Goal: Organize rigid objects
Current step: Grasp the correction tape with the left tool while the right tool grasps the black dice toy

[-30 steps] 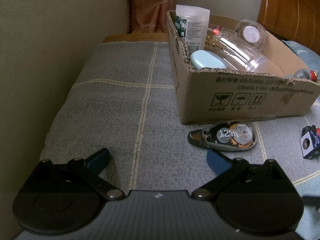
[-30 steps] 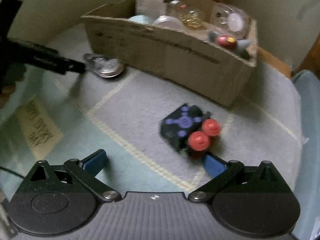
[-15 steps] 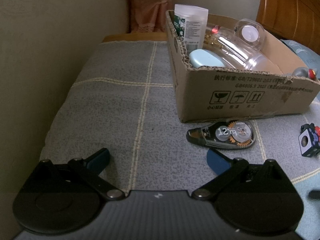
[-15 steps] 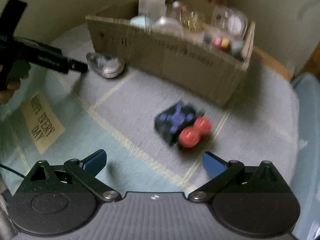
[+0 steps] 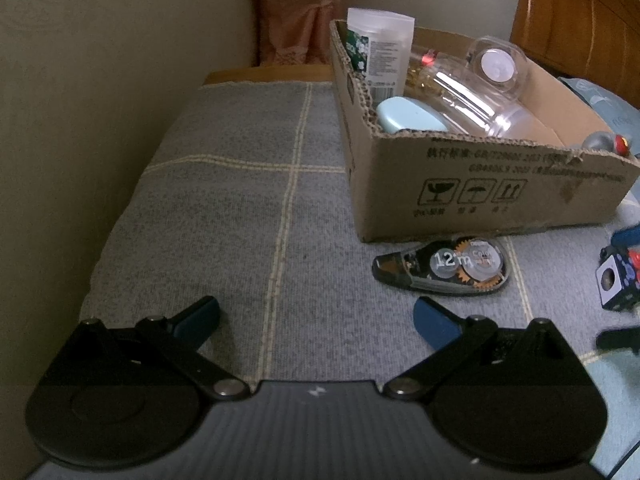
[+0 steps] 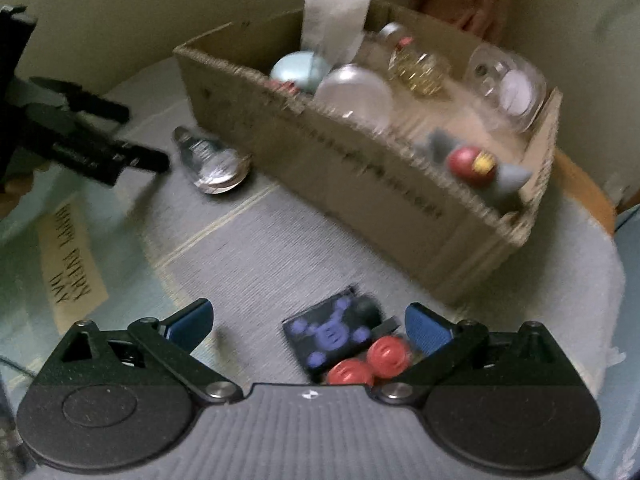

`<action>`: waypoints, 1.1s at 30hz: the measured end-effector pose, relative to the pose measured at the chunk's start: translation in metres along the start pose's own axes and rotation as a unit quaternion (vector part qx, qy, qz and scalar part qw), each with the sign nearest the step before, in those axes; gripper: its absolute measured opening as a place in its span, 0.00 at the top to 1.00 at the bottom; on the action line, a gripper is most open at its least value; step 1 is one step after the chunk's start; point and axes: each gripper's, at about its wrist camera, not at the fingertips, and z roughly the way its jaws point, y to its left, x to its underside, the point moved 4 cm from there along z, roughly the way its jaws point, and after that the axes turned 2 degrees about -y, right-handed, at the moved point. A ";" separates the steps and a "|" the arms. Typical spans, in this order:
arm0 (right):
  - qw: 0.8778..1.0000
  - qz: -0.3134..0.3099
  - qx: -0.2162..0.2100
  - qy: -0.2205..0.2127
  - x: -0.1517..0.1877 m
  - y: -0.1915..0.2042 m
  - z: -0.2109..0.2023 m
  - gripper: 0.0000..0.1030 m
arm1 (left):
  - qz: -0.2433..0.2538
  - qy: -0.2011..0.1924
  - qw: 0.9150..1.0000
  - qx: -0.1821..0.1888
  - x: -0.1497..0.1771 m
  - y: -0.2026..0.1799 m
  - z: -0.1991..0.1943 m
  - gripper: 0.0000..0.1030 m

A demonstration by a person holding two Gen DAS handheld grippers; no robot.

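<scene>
A black cube toy [image 6: 336, 332] with purple dots and two red knobs lies on the grey blanket, between the open fingers of my right gripper [image 6: 308, 324], nearer the right finger. It also shows at the right edge of the left wrist view [image 5: 618, 280]. A clear correction-tape dispenser [image 5: 444, 266] lies in front of the cardboard box [image 5: 480, 188], just ahead of my open, empty left gripper [image 5: 316, 318]. In the right wrist view the dispenser [image 6: 212, 160] lies by the box [image 6: 360, 168], with the left gripper [image 6: 92, 136] beside it.
The box holds a white tube [image 5: 380, 52], a pale blue case [image 5: 408, 114], clear bottles [image 5: 472, 92] and a grey toy with a red ball [image 6: 480, 168]. A wall [image 5: 100, 80] runs along the left. A wooden headboard [image 5: 580, 20] stands behind.
My right gripper has moved forward and down, so the cube toy now sits between its fingers. The left gripper has barely moved.
</scene>
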 end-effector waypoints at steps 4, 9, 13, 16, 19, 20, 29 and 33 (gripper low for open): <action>0.999 0.016 -0.040 0.013 0.009 0.016 -0.009 0.00 | 0.001 0.002 1.000 0.001 0.001 0.000 0.000 0.01; 0.999 0.023 -0.026 0.010 0.015 0.038 -0.014 0.00 | 0.011 0.012 0.999 0.027 0.007 -0.013 -0.007 0.01; 1.000 0.013 0.003 0.005 0.016 0.042 -0.012 0.00 | 0.038 0.003 0.997 0.060 0.007 -0.039 -0.010 0.01; 1.000 0.024 0.019 0.004 0.017 0.035 -0.010 0.00 | 0.042 -0.002 0.997 0.063 0.004 -0.053 -0.005 0.01; 0.999 0.034 0.026 0.000 0.019 0.028 -0.009 0.00 | 0.032 -0.009 0.998 0.054 -0.001 -0.061 -0.001 0.02; 0.999 0.037 0.026 0.001 0.019 0.027 -0.006 0.00 | 0.029 -0.011 0.998 0.053 -0.002 -0.062 0.000 0.02; 0.999 0.036 0.025 -0.022 0.018 0.026 -0.007 0.00 | 0.012 -0.026 0.999 0.021 -0.011 -0.069 0.007 0.12; 0.998 0.042 0.030 -0.030 0.019 0.026 -0.007 0.00 | 0.001 -0.024 1.000 0.017 -0.012 -0.068 0.005 0.13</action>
